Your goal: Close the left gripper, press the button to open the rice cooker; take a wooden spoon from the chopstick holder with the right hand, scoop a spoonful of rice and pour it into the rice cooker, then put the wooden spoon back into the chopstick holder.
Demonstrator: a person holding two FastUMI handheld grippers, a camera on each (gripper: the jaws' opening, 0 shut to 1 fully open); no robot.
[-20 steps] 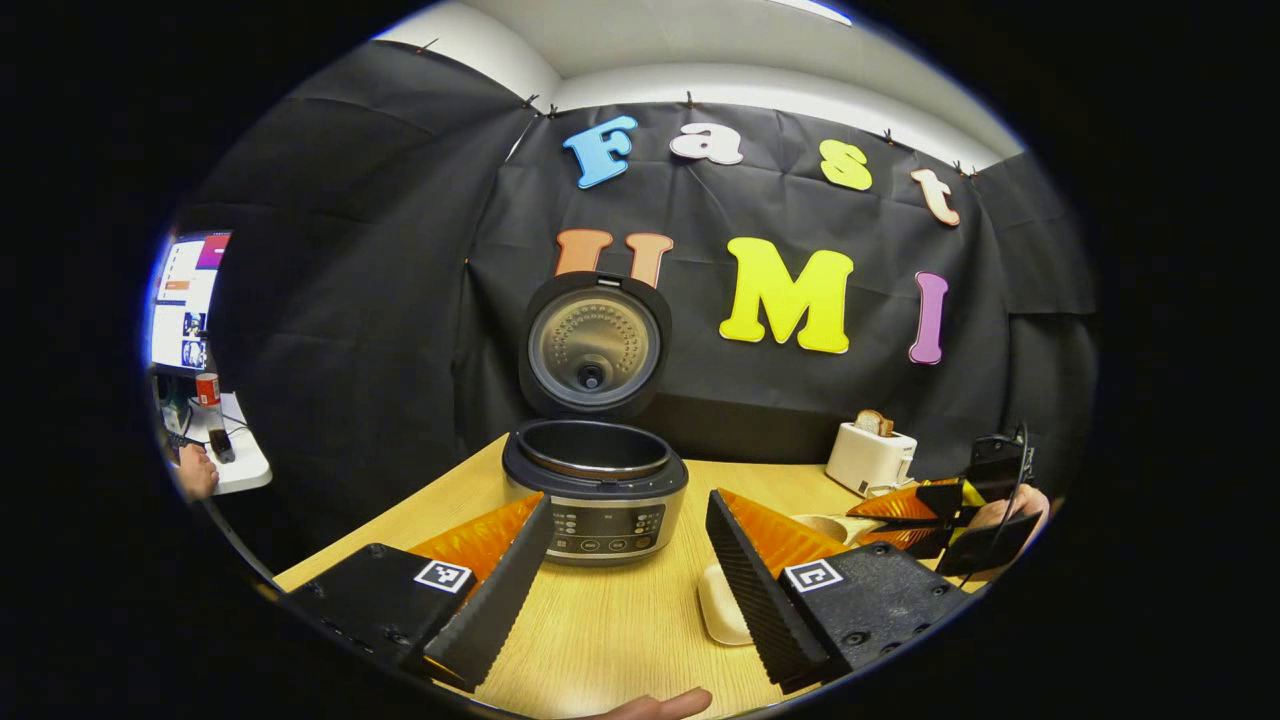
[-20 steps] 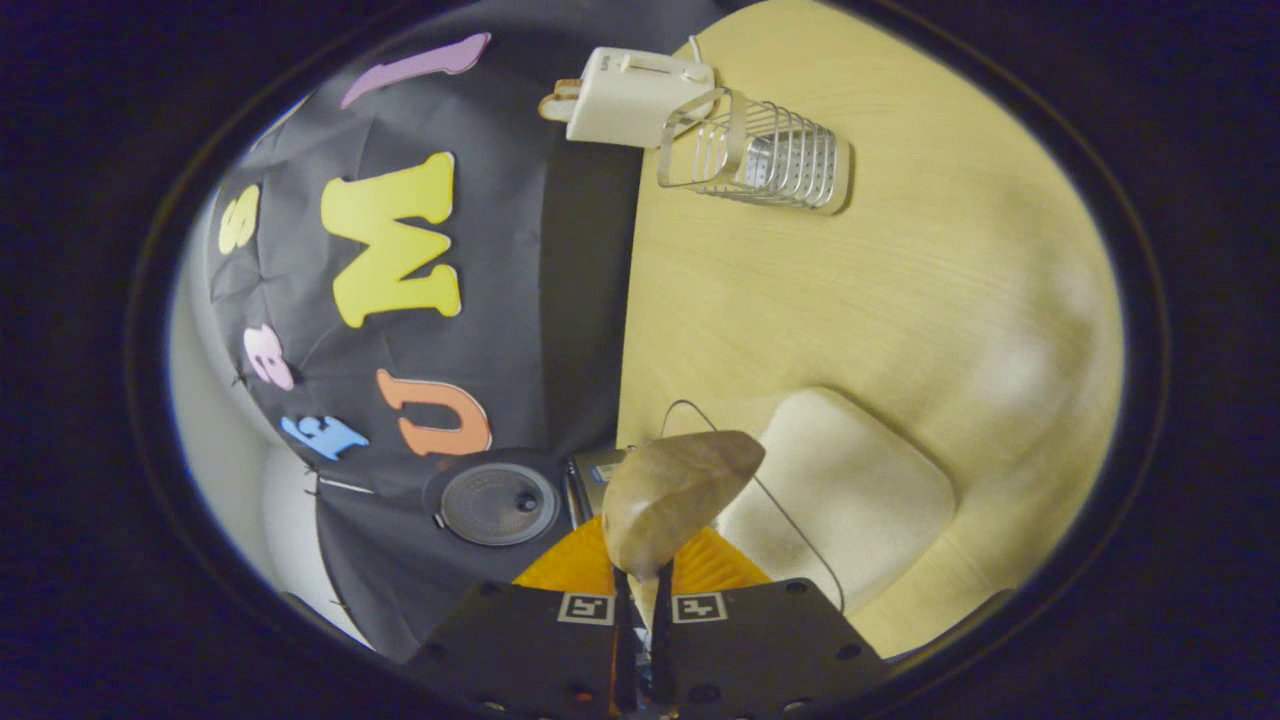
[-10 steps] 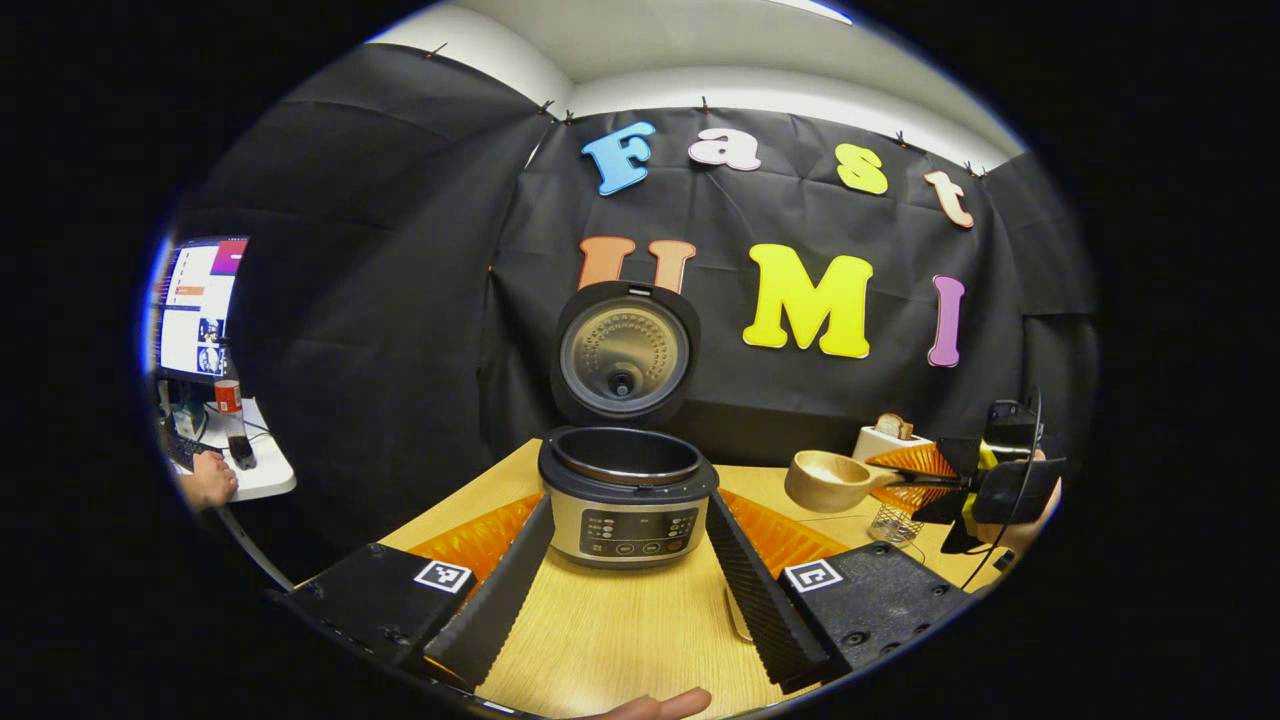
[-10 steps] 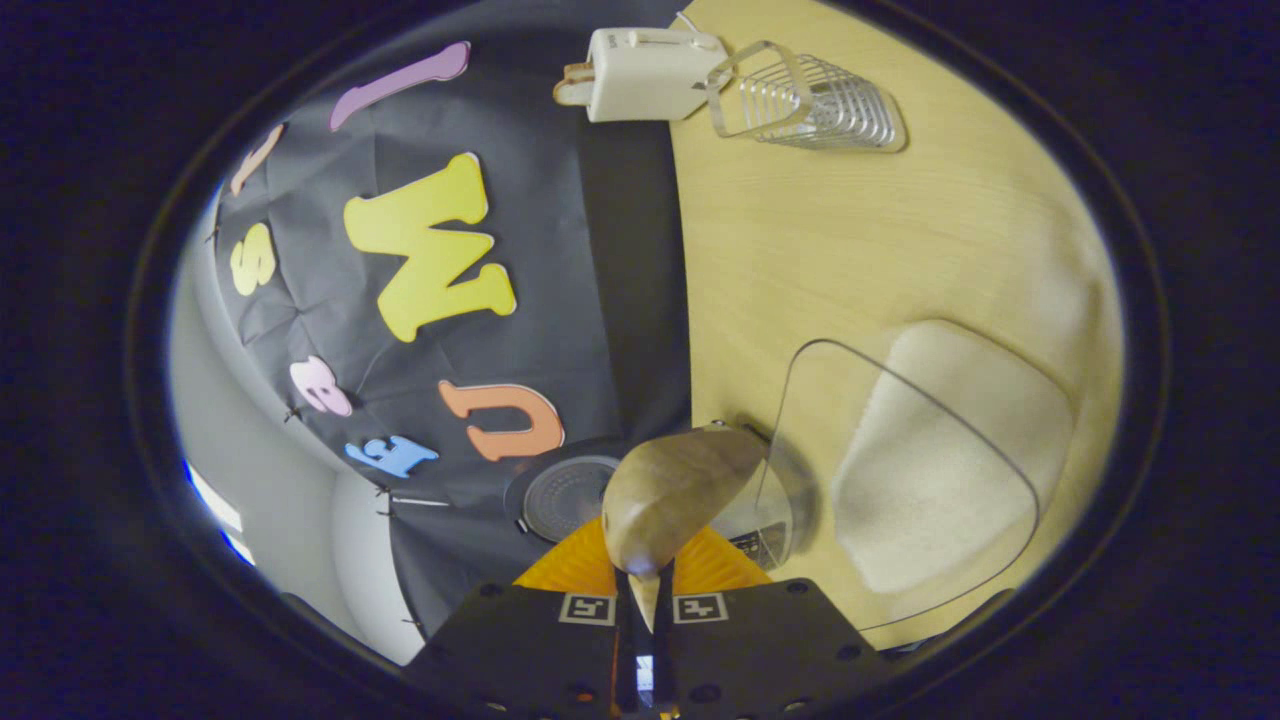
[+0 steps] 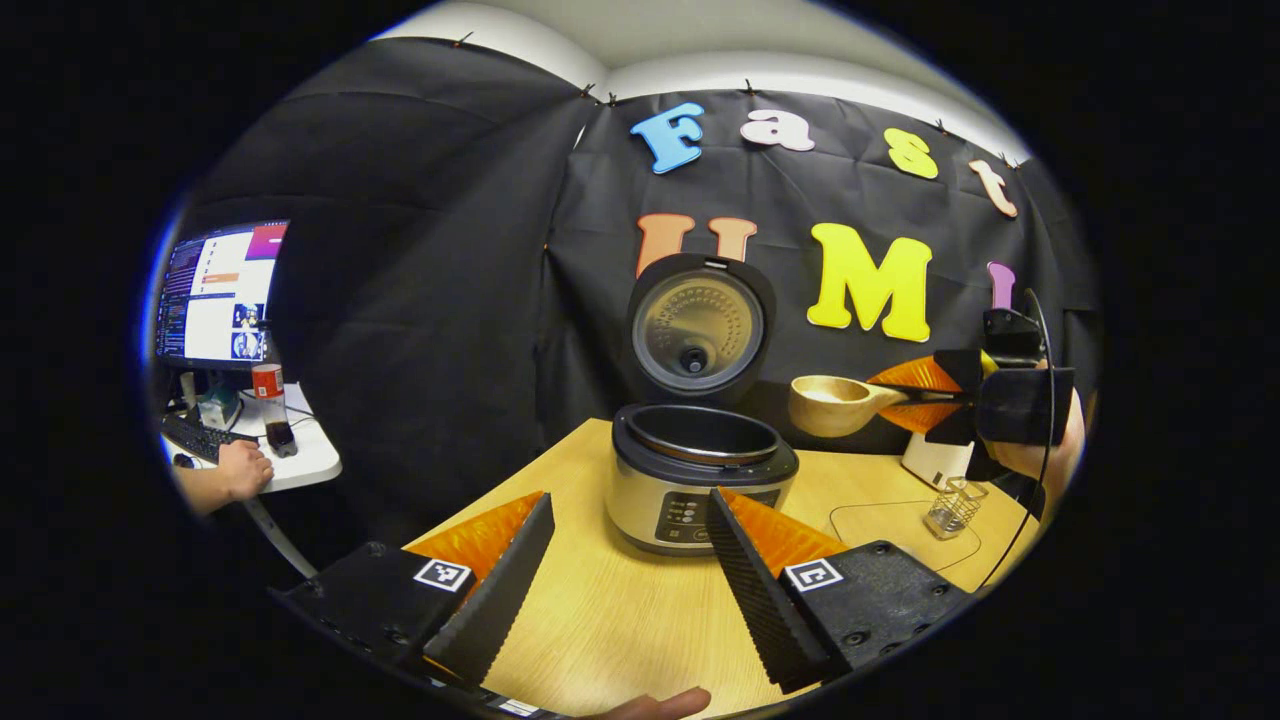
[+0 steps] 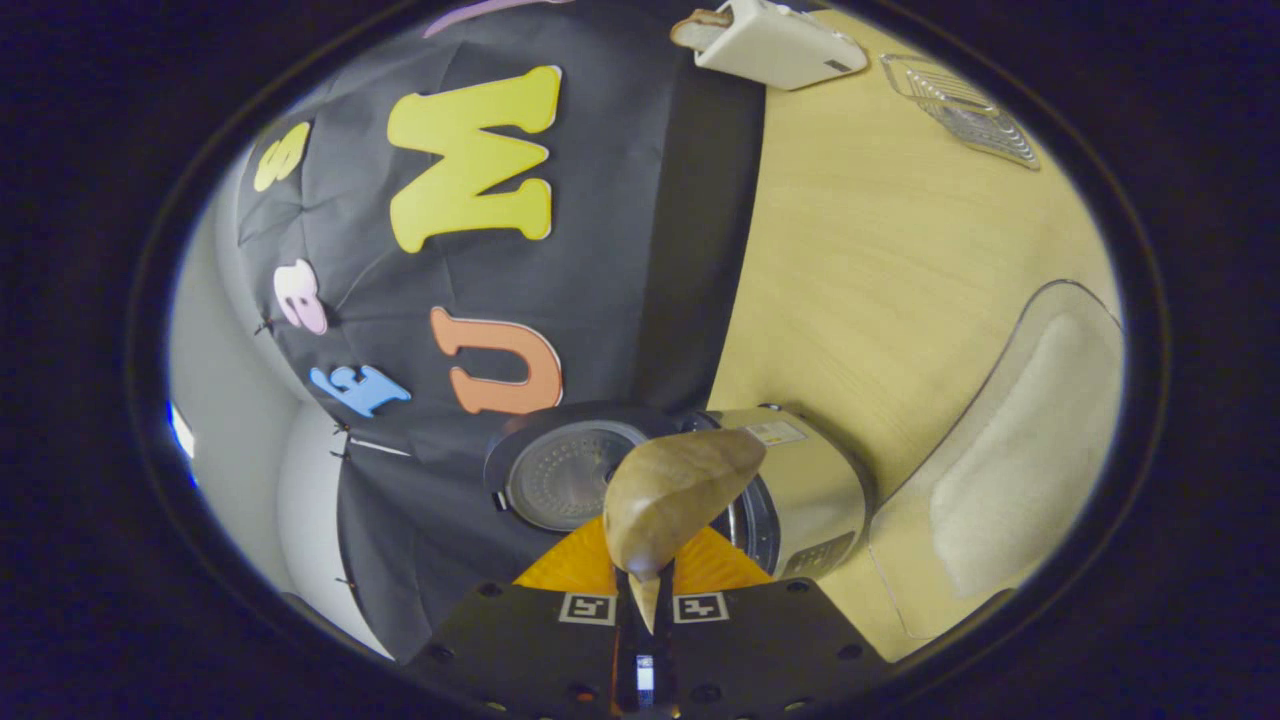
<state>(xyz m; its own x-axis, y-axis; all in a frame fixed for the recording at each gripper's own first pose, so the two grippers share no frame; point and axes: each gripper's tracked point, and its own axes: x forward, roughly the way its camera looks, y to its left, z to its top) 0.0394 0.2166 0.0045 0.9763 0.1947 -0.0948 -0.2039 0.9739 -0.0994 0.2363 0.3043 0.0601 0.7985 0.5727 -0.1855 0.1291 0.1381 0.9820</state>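
The rice cooker (image 5: 700, 480) sits on the wooden table (image 5: 620, 620) with its lid (image 5: 700, 325) standing upright and the dark inner pot exposed. The left gripper (image 5: 625, 570) hangs low in front of it, fingers spread wide with nothing between them. The right gripper (image 5: 925, 395) is raised to the right of the cooker, clamped on the handle of the wooden spoon (image 5: 830, 403); the bowl with rice points toward the open lid, above and beside the pot's rim. The chopstick holder (image 5: 952, 507) stands near the toaster (image 6: 775, 40)
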